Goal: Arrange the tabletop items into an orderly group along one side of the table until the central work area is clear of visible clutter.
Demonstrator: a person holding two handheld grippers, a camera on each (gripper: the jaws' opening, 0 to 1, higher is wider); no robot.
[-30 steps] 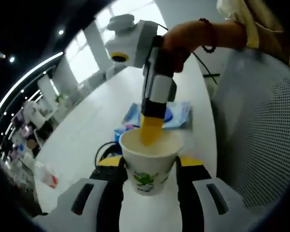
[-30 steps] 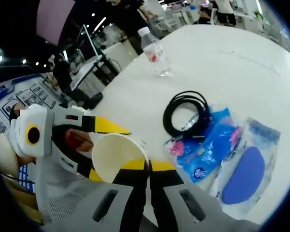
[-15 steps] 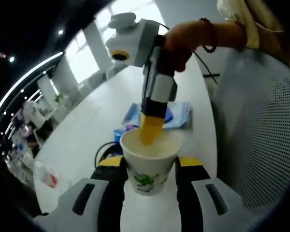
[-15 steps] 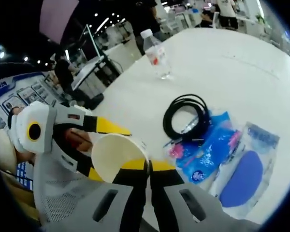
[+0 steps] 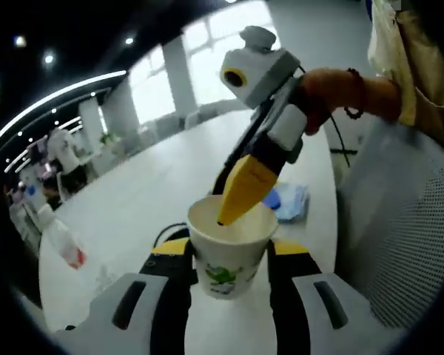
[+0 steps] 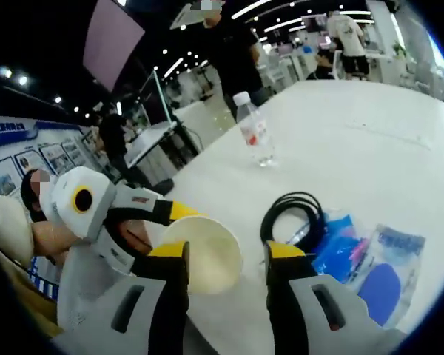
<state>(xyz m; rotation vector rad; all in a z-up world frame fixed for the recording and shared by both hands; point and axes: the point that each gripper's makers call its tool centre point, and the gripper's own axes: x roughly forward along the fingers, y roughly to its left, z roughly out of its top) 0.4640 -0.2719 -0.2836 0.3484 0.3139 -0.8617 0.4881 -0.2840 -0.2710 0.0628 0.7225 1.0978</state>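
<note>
White paper cup (image 5: 229, 248), printed with a green motif, sits clamped between the two jaws of the left gripper (image 5: 229, 255), held upright and raised above the table (image 5: 155, 185). The hold appears deliberate: the cup is kept steady and level so it can be carried to the table's edge without tipping.

The right gripper (image 5: 240, 194) enters the left gripper view from above, tilted down, its yellow tips at the cup's mouth. In the right gripper view its own jaws stand spread apart, with the cup (image 6: 206, 251) between and just beyond them and nothing pinched. Whether one tip touches the rim is uncertain, since the fisheye distorts the gap. The person's hand (image 5: 327, 95), wearing a bead bracelet, grips the right tool's handle with the forearm reaching in from the right.

On the table lie the remaining items: a coiled black cable (image 6: 294, 214), blue plastic packets (image 6: 339, 244) just beside and partly touching it, a flat packet holding a blue oval (image 6: 381, 279) next to those, and a water bottle (image 6: 254, 132) standing well apart, farther up the table. These lie loosely near the middle, so the judgement is that the tidying is at an early stage, with the cup the item currently in hand.
</note>
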